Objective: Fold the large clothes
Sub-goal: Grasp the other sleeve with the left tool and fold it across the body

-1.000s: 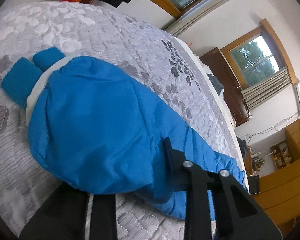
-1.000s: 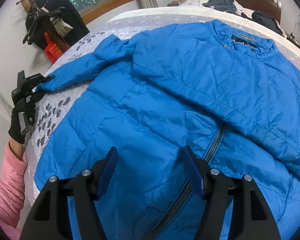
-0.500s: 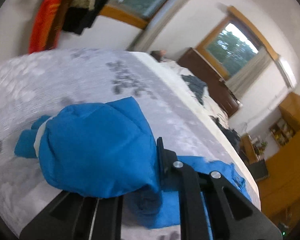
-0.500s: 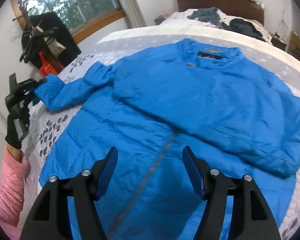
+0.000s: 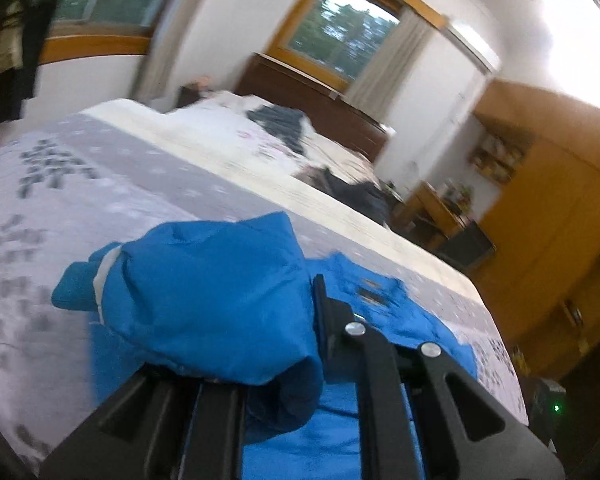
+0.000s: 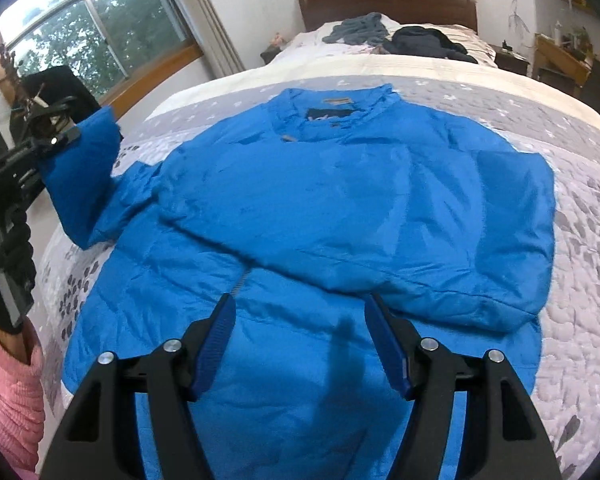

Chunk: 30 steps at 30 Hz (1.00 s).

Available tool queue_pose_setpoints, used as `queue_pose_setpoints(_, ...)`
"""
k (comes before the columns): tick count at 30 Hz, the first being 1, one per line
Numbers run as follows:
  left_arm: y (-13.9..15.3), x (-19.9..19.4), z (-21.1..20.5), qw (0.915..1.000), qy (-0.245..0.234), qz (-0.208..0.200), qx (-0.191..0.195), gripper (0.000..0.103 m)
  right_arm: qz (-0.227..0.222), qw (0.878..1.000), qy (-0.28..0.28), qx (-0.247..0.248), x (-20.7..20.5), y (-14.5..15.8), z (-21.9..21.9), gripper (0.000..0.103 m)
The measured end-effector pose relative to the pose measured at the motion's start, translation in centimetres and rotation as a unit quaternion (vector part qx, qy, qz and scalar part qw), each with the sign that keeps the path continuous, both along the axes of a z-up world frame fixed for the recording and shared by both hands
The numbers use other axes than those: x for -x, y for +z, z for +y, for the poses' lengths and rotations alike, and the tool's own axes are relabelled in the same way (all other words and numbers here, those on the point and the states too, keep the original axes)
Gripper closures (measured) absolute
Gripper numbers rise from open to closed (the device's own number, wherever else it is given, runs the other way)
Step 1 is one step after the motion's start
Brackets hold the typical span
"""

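Observation:
A big blue padded jacket lies front-up on the grey patterned bedspread, its right-hand sleeve folded across the chest. My left gripper is shut on the jacket's other sleeve, which bulges up between the fingers with the cuff sticking out left. In the right wrist view that sleeve hangs lifted off the bed at the far left, held by the left gripper. My right gripper is open above the jacket's lower front, near the zip, holding nothing.
A second bed with dark clothes and a brown headboard stands behind. A coat rack and window sit at the left. Wooden cabinets and a small table line the right. A pink sleeve shows at the lower left.
The left gripper has lifted the sleeve off the bedspread and swung it toward the jacket's body. The right gripper has pulled back and risen, staying open.

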State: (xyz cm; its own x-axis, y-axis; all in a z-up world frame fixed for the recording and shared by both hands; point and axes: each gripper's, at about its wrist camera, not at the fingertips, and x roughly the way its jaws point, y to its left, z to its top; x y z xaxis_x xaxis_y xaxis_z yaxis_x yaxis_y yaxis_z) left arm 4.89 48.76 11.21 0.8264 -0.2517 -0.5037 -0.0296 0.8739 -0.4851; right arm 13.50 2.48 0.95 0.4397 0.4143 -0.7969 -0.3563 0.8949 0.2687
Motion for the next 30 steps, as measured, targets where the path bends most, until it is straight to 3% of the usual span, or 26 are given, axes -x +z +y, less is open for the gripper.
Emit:
queue_pose_setpoints(8, -2.2, -3.8, -10.8, 0.9957, -0.09, 0.018, -0.015, 0.094, 0.002, 0.999, -0.037, 0.003, -1.3, -0.2, -2.8, 0.036)
queue_pose_setpoints(16, -8.6, -7.4, -16.0, 0.9884, -0.128, 0.079, -0.022, 0.092, 0.024, 0.998, -0.066, -0.008, -2.9, -1.4, -5.1, 0.036)
queue_pose_setpoints(23, -12.5, -8.3, -17.0, 0.9803, -0.156, 0.119, -0.02, 0.086, 0.033, 0.997, -0.064, -0.008, -3.1, -2.1, -5.1, 0.036)
queue_pose_setpoints(26, -12.6, -7.8, -16.7, 0.9773, -0.172, 0.123, -0.009, 0.072, 0.037, 0.997, -0.065, -0.007, -3.3, -2.4, -5.2, 0.036)
queue_pose_setpoints(28, -12.1, -7.2, -16.1, 0.9752, -0.183, 0.124, 0.005, 0.05, 0.036, 0.997, -0.065, -0.006, -3.3, -2.5, -5.1, 0.036)
queue_pose_setpoints(30, -11.6, -6.0, -15.3, 0.9737, -0.192, 0.122, 0.011, 0.037, 0.035, 0.997, -0.064, -0.004, -3.2, -2.4, -5.0, 0.036)
